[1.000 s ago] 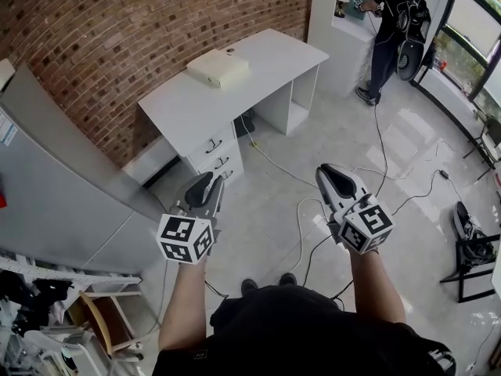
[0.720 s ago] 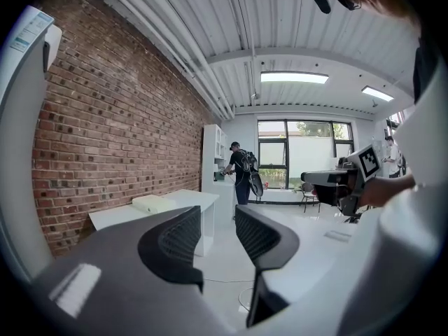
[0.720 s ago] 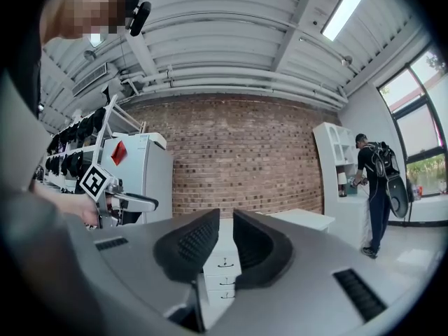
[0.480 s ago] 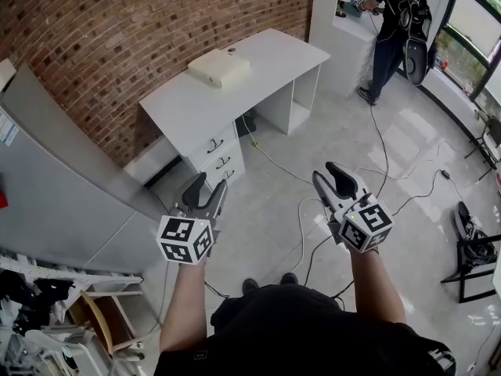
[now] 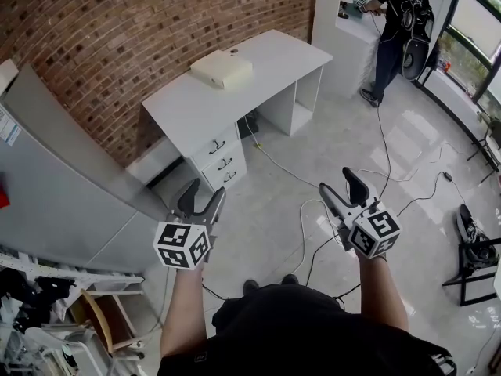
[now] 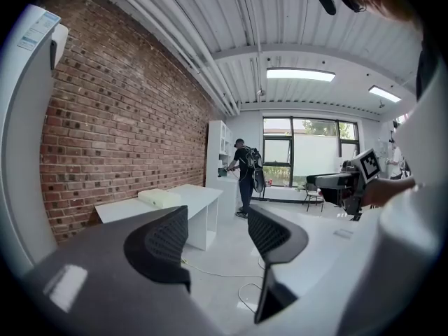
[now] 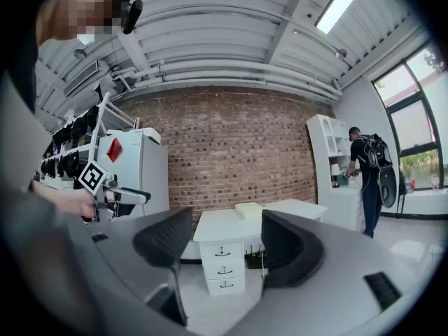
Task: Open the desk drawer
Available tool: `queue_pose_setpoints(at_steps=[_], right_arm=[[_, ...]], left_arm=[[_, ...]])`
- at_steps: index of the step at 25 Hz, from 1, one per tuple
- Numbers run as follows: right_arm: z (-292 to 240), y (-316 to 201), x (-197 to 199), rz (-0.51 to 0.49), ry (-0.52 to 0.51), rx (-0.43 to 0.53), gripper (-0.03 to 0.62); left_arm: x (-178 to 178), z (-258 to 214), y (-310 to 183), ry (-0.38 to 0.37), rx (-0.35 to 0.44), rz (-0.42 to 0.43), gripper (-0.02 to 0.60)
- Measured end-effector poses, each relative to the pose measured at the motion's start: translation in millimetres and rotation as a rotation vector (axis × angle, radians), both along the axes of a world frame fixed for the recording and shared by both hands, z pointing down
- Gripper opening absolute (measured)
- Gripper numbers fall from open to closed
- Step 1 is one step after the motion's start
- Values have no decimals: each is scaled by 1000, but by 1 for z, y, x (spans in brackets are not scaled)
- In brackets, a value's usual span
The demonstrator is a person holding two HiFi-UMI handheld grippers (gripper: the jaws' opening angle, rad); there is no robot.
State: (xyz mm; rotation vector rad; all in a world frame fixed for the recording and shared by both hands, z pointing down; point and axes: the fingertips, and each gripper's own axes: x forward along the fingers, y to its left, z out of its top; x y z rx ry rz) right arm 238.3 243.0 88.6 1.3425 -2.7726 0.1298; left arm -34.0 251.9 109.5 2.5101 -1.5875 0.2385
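A white desk (image 5: 235, 92) stands against the brick wall, well ahead of both grippers. Its drawer stack (image 5: 223, 163) has three shut drawers with dark handles, also seen in the right gripper view (image 7: 222, 269). My left gripper (image 5: 202, 197) hangs over the floor in front of the drawers, its jaws opening with nothing between them (image 6: 217, 219). My right gripper (image 5: 339, 185) is further right over the floor and faces the drawers from a distance. Its jaws are opening too, and the gap between them is empty (image 7: 225, 222).
A flat white box (image 5: 222, 68) lies on the desk top. Cables (image 5: 301, 210) trail across the tiled floor. A tall grey cabinet (image 5: 63, 186) stands at the left. A person (image 5: 395, 30) works at a white shelf unit at the back right.
Both grippers' jaws have gone from shut to wide apart. The right gripper has sunk a little toward the lower right of the head view; the left has hardly moved.
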Motion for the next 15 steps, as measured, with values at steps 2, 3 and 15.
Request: queue_pose_setpoints(at_steps=[2, 3, 15], right_arm=[[1, 0, 9, 9, 6, -1, 279], [1, 0, 13, 12, 7, -1, 281], [21, 1, 62, -20, -4, -38, 281]], left_arm=[[1, 0, -1, 6, 0, -9, 256], [2, -1, -2, 7, 2, -13, 258], [46, 1, -9, 19, 4, -40, 258]])
